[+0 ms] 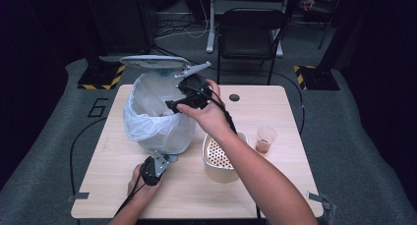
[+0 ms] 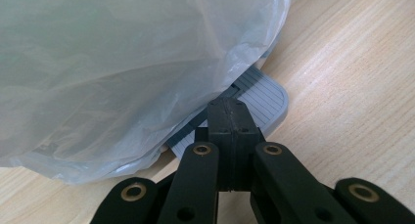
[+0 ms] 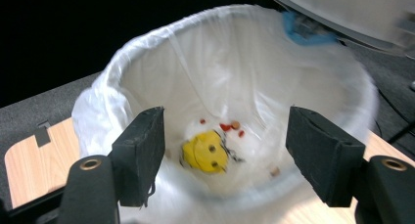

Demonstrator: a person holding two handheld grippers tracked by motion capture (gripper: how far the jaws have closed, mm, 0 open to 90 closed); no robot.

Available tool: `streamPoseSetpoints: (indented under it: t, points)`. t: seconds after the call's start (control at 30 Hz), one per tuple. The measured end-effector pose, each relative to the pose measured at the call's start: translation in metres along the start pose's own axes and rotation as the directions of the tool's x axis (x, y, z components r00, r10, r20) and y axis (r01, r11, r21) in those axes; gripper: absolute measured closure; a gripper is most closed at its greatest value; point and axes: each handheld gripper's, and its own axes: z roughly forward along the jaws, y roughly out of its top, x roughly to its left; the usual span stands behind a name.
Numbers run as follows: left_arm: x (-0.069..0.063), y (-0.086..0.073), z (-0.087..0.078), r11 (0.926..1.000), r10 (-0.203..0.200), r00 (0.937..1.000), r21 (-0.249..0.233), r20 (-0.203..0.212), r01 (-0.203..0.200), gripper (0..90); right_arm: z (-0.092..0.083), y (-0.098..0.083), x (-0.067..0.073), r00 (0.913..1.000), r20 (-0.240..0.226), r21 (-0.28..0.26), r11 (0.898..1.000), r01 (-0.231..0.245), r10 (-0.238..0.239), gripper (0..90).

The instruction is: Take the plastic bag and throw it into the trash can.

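The right gripper [image 3: 225, 155] hangs open and empty over the bin [image 3: 122, 82] — a yellow thing [image 3: 205, 153] lies down inside. The left gripper [image 2: 230, 116], shut tight, presses the pedal [image 2: 266, 99].

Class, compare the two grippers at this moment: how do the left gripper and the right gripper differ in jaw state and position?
The left gripper has its jaws shut, while the right gripper has its jaws open with nothing between them. The left gripper presses on the bin's grey pedal at table level; the right gripper hangs over the lined bin. Both have black jaws.
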Motion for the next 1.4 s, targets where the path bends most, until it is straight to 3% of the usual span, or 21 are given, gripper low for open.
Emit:
streamPoseSetpoints:
  t: [0.13,0.33,0.6,0.7,0.87,1.03,1.2,1.33,1.4]
  points:
    - [0.000,0.000,0.000,1.0000,0.000,1.0000,0.001,0.002,0.000,90.0,-0.019,-0.009,-0.010,0.9998,0.014,-0.010,1.000,-0.014,0.015,30.0]
    - [0.000,0.000,0.000,1.0000,-0.002,1.0000,0.000,0.004,0.002,90.0,-0.044,-0.025,-0.027,0.9987,0.033,-0.029,0.999,-0.039,0.040,18.6]
    - [0.000,0.000,0.001,1.0000,-0.002,1.0000,-0.007,-0.004,0.002,90.0,-0.059,-0.052,-0.041,0.9986,0.036,-0.020,0.999,-0.039,0.040,6.4]
    - [0.000,0.000,0.001,1.0000,-0.001,1.0000,-0.009,-0.006,0.001,90.0,-0.062,-0.062,-0.045,0.9954,0.038,-0.026,0.996,-0.087,0.088,5.8]
    - [-0.001,-0.001,0.001,0.9998,-0.014,0.9999,-0.010,0.001,0.014,90.0,-0.073,-0.074,-0.049,0.9934,0.083,-0.080,0.994,-0.072,0.079,18.9]
    - [-0.001,-0.001,0.000,1.0000,-0.004,1.0000,-0.003,0.003,0.004,90.0,-0.070,-0.093,-0.057,0.9946,0.082,-0.046,0.997,-0.061,0.064,35.1]
    - [-0.001,-0.001,0.000,1.0000,-0.007,1.0000,-0.004,0.003,0.007,90.0,-0.065,-0.114,-0.068,0.9888,0.114,-0.028,0.995,-0.093,0.096,40.4]
    - [-0.001,-0.001,0.000,0.9999,-0.010,0.9999,-0.004,0.004,0.010,90.0,-0.060,-0.131,-0.075,0.9869,0.143,0.009,0.997,-0.076,0.074,46.3]
    - [-0.001,-0.001,0.000,1.0000,-0.006,1.0000,-0.004,0.003,0.006,90.0,-0.059,-0.140,-0.077,0.9840,0.150,0.017,0.995,-0.100,0.096,48.9]
